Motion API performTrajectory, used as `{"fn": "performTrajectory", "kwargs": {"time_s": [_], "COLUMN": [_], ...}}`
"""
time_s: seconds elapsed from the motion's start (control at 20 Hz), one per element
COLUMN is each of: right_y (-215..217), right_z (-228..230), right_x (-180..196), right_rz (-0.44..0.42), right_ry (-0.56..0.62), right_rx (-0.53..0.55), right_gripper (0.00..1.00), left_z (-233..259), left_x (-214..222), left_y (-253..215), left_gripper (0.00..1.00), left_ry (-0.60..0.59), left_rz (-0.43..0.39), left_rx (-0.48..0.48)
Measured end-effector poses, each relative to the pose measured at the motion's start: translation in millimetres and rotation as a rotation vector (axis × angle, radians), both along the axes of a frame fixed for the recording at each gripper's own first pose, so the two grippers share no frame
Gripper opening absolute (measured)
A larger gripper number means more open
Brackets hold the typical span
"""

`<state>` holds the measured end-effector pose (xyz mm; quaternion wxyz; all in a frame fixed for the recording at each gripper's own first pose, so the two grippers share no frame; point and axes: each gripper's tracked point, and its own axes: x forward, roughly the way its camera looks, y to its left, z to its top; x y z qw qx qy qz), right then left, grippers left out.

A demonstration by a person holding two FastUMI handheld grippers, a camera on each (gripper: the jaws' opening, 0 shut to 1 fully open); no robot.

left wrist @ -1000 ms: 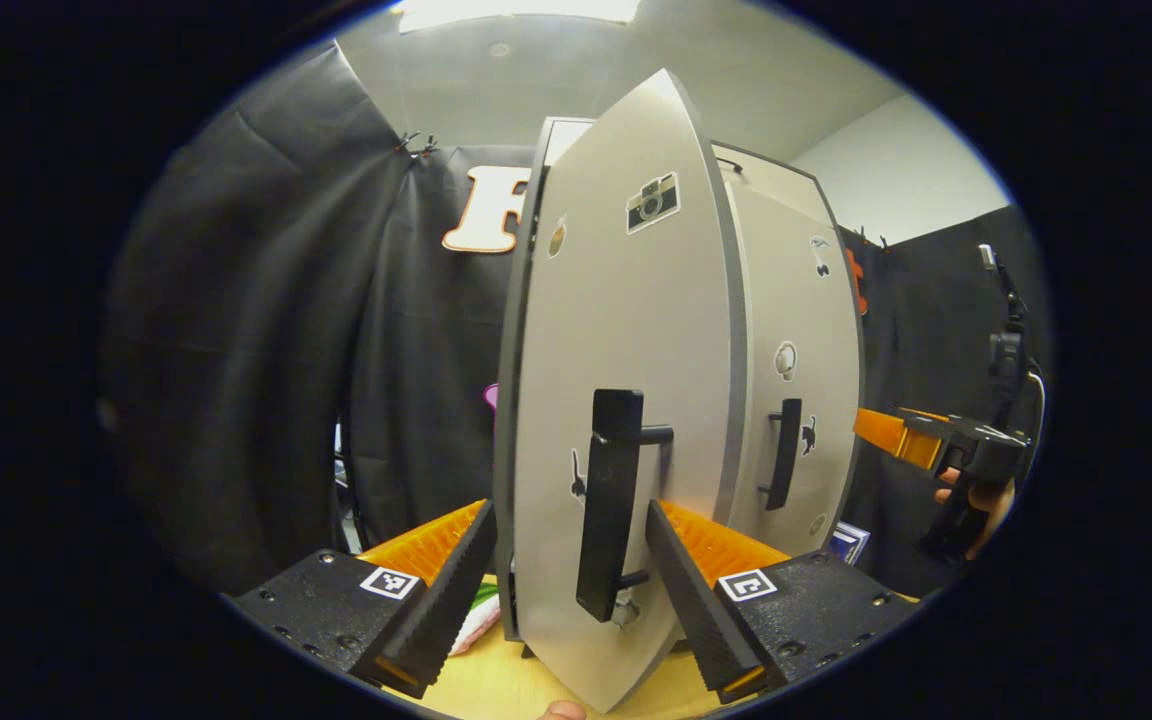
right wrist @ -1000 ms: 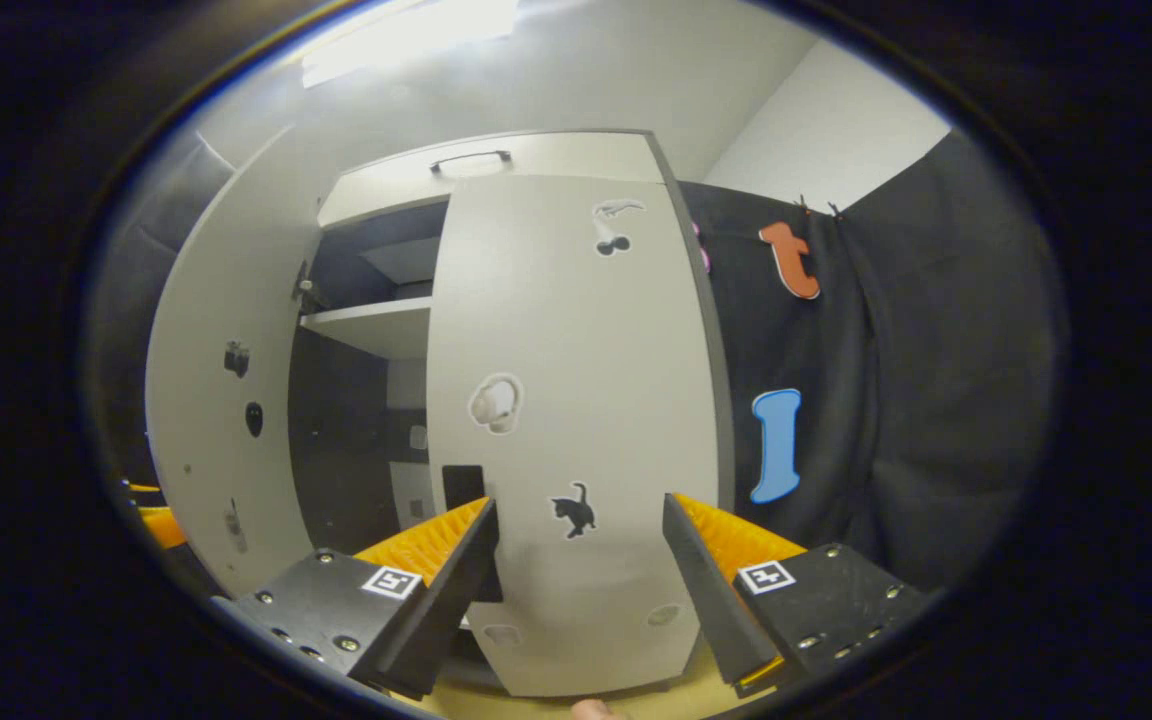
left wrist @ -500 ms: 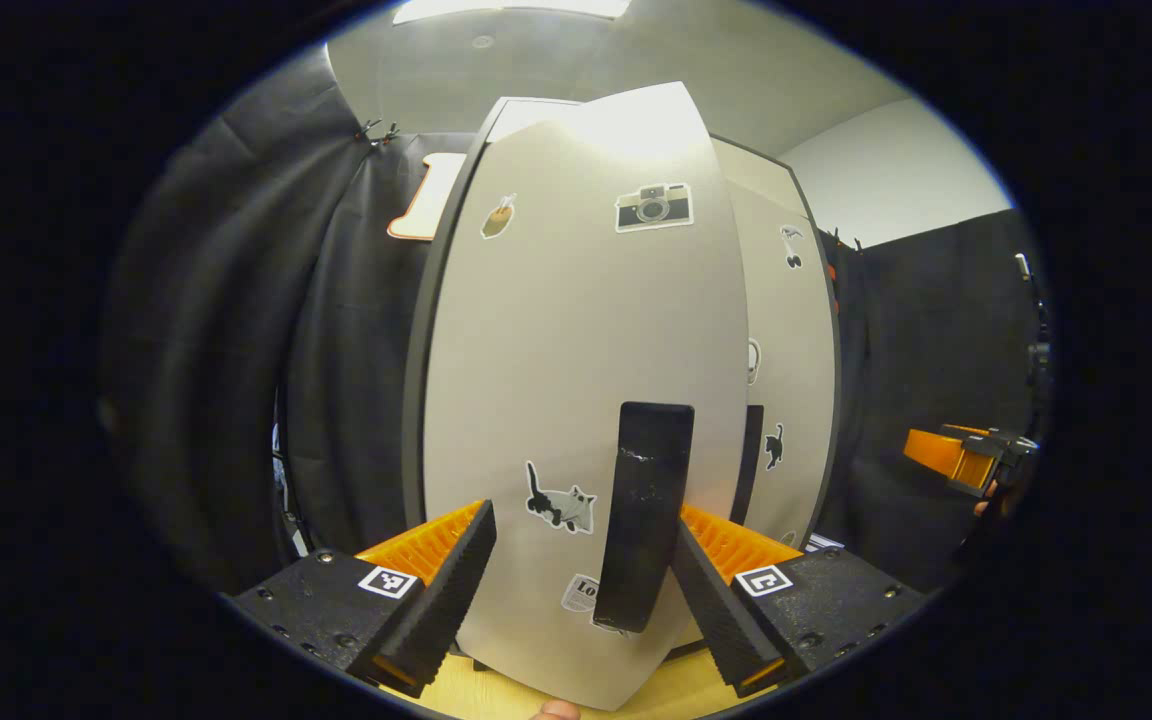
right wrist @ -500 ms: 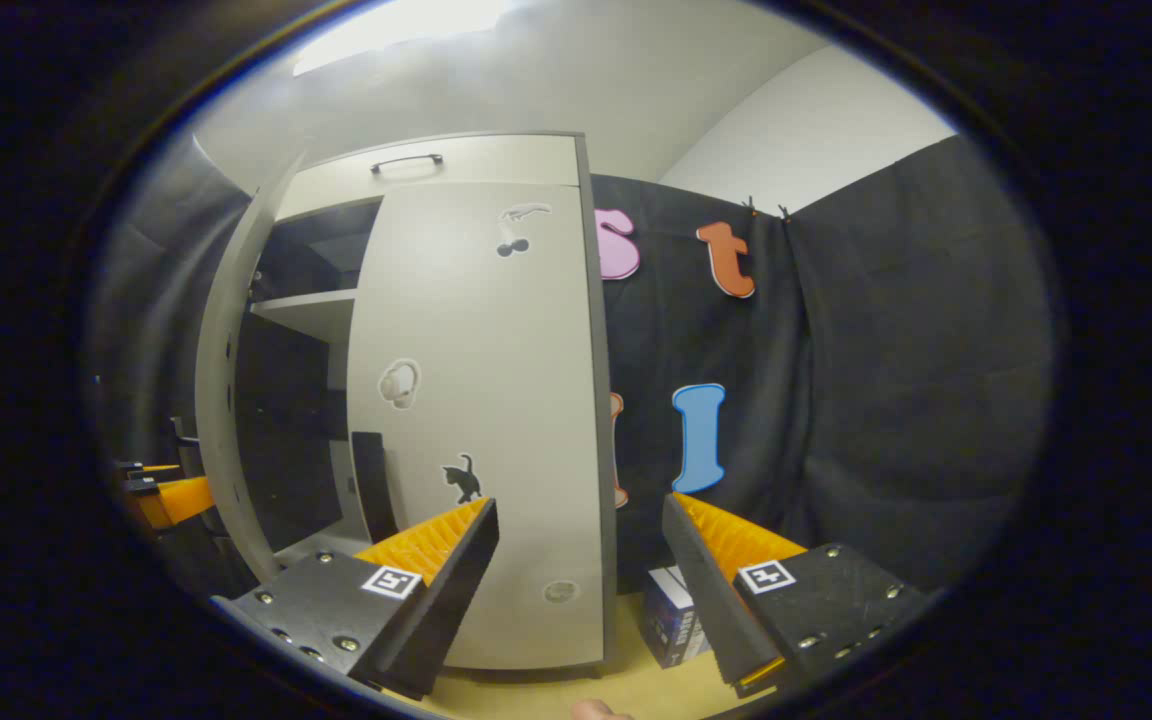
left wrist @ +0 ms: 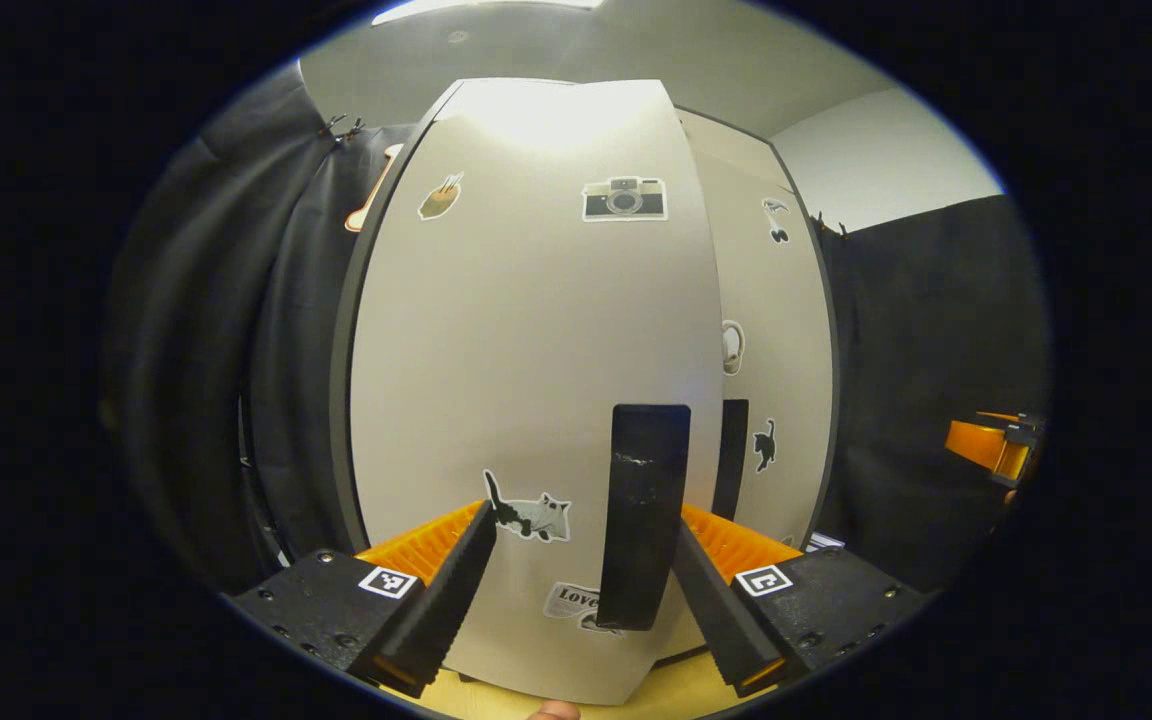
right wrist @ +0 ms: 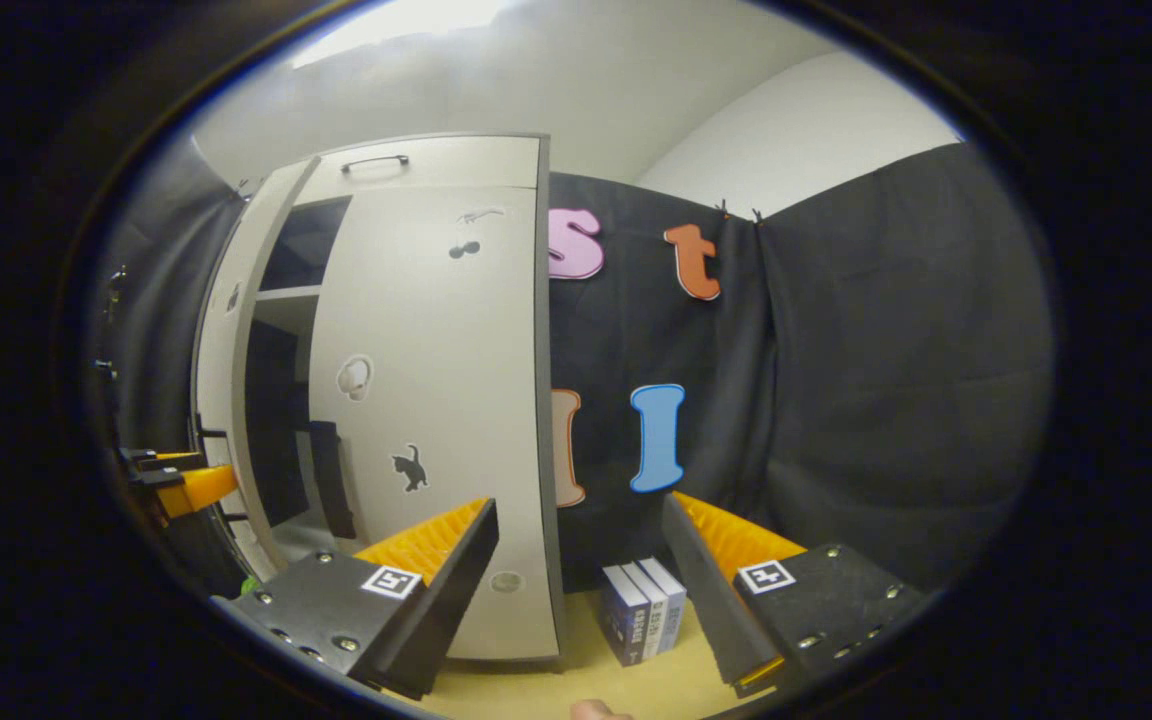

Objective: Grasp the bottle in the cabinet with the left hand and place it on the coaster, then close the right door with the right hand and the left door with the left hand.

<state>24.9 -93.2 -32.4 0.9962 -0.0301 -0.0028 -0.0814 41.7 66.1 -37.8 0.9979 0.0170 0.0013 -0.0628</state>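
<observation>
Last step, I judge: left gripper (left wrist: 576,560), jaws wide and holding nothing, sits right at the left door (left wrist: 526,350) w/ its handle (left wrist: 644,515) between the fingers, door not quite shut, so next = push fwd till flush; right gripper (right wrist: 581,560) wide, beside the closed right door (right wrist: 436,400).

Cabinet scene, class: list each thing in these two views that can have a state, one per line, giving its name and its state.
Left door: not quite shut; a gap beside it shows in the right gripper view.
Right door: shut.
Left door handle: between the left tool's fingers, not clamped.
Left tool: open, at the left door.
Right tool: open, holding nothing, away from the cabinet.
Small boxes: standing upright on the table, right of the cabinet.
</observation>
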Motion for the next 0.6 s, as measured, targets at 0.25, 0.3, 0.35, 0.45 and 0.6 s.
{"fn": "performTrajectory", "kwargs": {"time_s": [0.25, 0.3, 0.35, 0.45, 0.6], "right_y": [14.6, 17.6, 18.9, 20.6, 22.4], "right_z": [0.5, -0.1, -1.4, -2.6, -4.2], "right_x": [-1.4, -0.3, 0.2, 0.4, 2.6], "right_rz": [0.053, 0.063, 0.067, 0.072, 0.076], "right_ry": [0.002, 0.002, 0.005, 0.008, 0.013], "right_rx": [-0.003, -0.007, -0.013, -0.024, -0.033], "right_gripper": [0.99, 0.99, 0.99, 0.97, 0.97], "left_z": [-4.2, -5.6, -6.2, -8.0, -10.2], "left_x": [23.6, 28.3, 32.6, 37.9, 45.4], "left_y": [-10.0, -11.6, -12.7, -16.3, -16.0], "left_gripper": [0.99, 1.00, 1.00, 1.00, 1.00], "left_ry": [0.009, 0.014, 0.017, 0.021, 0.020], "left_rz": [0.006, 0.006, 0.006, 0.004, 0.031], "left_rx": [0.003, -0.009, -0.021, -0.035, -0.011]}}
